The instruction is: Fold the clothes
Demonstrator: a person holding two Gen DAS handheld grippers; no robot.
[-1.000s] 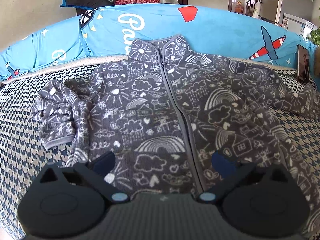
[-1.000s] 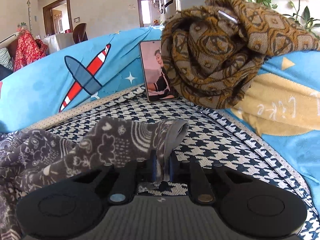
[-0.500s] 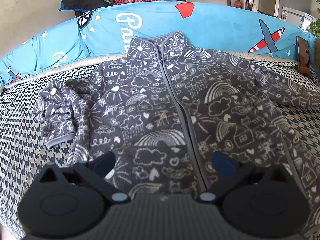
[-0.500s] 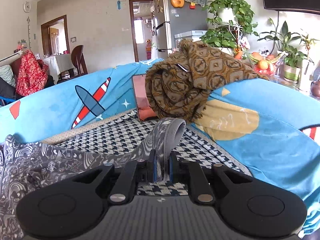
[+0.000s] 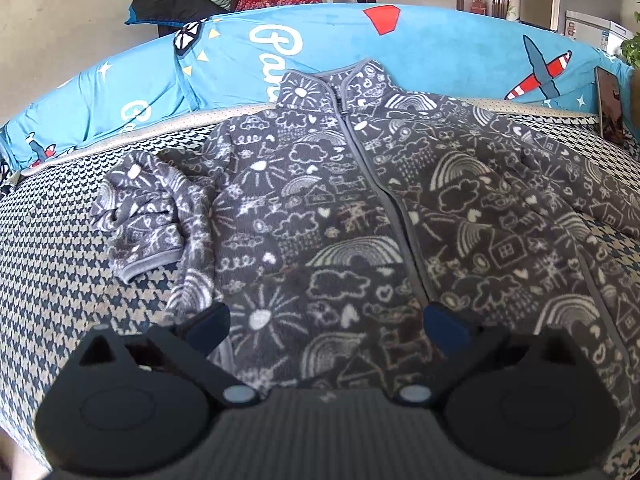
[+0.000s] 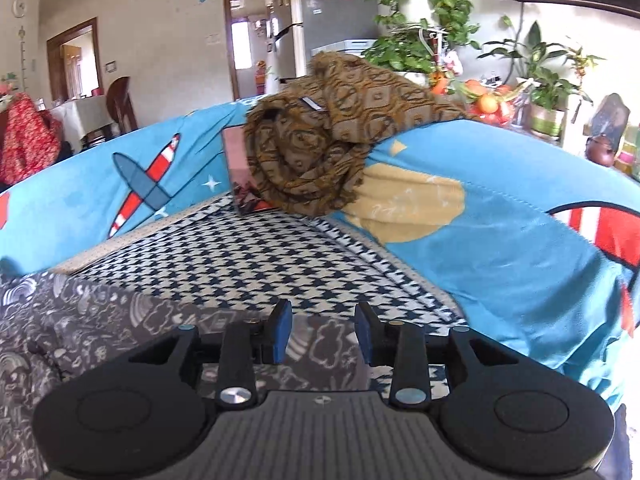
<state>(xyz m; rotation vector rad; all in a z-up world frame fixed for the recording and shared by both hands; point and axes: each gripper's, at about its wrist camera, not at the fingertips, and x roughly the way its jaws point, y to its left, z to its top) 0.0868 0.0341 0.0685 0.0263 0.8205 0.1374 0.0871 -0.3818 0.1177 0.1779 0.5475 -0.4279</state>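
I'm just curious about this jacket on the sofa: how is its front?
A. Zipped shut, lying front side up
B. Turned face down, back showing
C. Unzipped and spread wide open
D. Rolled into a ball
A: the jacket lies flat on the sofa with its zip closed from collar downward, front facing up.

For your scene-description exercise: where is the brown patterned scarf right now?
In the right wrist view, the brown patterned scarf is heaped on the blue sofa cover, upper centre, overlapping the phone.
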